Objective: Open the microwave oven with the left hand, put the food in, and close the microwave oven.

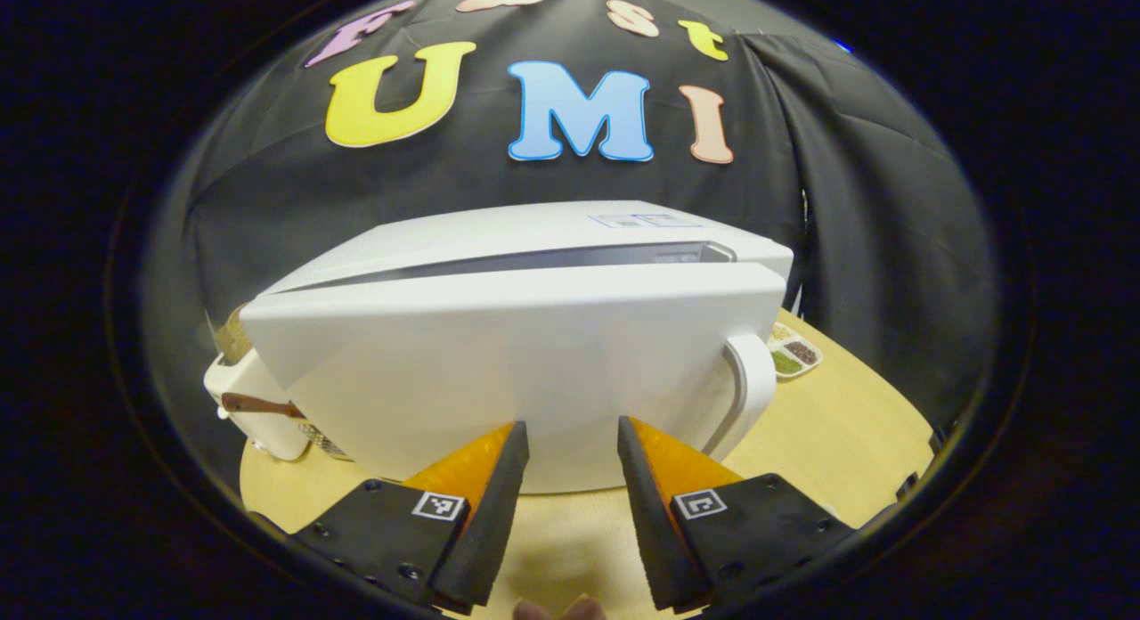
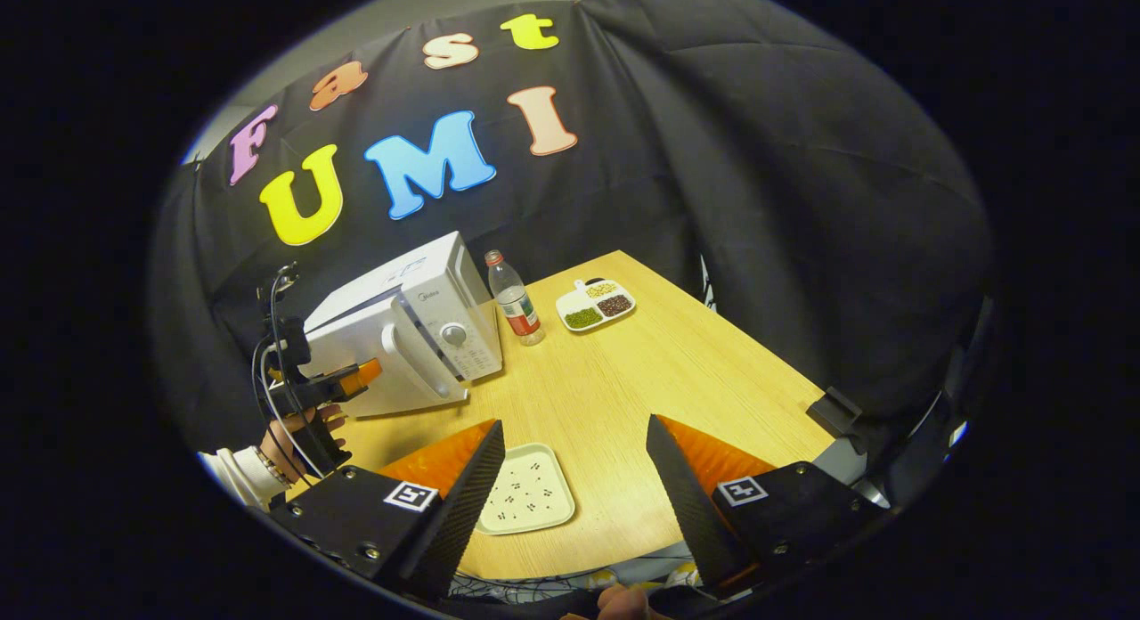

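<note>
The white microwave (image 1: 534,237) fills the left gripper view, its door (image 1: 525,379) swung partly out with a dark gap along the top. The door handle (image 1: 746,390) is at the right edge. My left gripper (image 1: 571,422) is open just in front of the door's lower face, holding nothing. In the right gripper view the microwave (image 2: 436,286) stands at the table's far left with the door (image 2: 378,362) ajar, and the left gripper (image 2: 347,381), held by a hand, is beside it. A white plate of dark-specked food (image 2: 527,488) lies between the fingers of my open right gripper (image 2: 574,424).
A plastic bottle (image 2: 515,310) stands right of the microwave, with a divided dish of beans (image 2: 595,305) farther right. Another white appliance (image 1: 258,411) sits left of the microwave. The wooden table (image 2: 695,371) ends near the black cloth wall.
</note>
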Available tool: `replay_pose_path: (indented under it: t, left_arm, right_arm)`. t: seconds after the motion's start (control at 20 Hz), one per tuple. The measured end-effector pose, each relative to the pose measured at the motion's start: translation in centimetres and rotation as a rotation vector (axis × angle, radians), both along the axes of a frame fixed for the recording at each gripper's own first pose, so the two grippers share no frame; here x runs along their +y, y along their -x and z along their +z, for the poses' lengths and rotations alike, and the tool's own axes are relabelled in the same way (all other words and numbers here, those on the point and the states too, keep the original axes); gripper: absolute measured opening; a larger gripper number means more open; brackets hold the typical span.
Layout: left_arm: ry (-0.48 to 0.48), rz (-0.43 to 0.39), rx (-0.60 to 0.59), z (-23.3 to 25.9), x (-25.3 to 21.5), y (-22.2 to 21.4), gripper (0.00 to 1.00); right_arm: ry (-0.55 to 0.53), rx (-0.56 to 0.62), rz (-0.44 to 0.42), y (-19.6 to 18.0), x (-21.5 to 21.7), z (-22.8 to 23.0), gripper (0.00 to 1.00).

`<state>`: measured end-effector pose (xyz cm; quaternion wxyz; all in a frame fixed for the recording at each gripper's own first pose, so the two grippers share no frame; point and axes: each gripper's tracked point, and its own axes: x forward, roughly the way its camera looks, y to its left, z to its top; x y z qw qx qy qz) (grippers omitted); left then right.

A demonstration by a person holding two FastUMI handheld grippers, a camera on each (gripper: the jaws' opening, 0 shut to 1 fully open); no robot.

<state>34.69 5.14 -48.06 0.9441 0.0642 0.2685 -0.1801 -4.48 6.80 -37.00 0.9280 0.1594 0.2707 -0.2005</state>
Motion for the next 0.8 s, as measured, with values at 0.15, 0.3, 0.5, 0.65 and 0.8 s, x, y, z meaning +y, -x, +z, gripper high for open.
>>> replay_pose_path:
  t: [0.15,0.3,0.5,0.65,0.8]
  left_arm:
    - [0.015,-0.010,0.000,-0.4,-1.0,-1.3,0.70]
    - [0.033,-0.026,0.039,-1.3,-2.3,-1.0,0.72]
    - [0.094,-0.005,0.026,-0.8,-2.4,-2.3,0.72]
    - [0.116,0.012,0.101,-1.5,-2.6,-1.9,0.72]
    - [0.072,0.013,0.060,-0.4,-2.1,-0.9,0.71]
  right_arm:
    - [0.006,0.003,-0.033,0.0,-0.3,0.2,0.98]
    - [0.024,0.013,-0.050,0.8,-0.2,0.4,0.98]
    - [0.047,0.031,-0.046,1.4,-0.1,0.4,0.98]
    - [0.019,0.033,-0.033,1.6,0.7,0.3,0.98]
    - [0.032,0.022,-0.010,2.1,1.1,0.7,0.98]
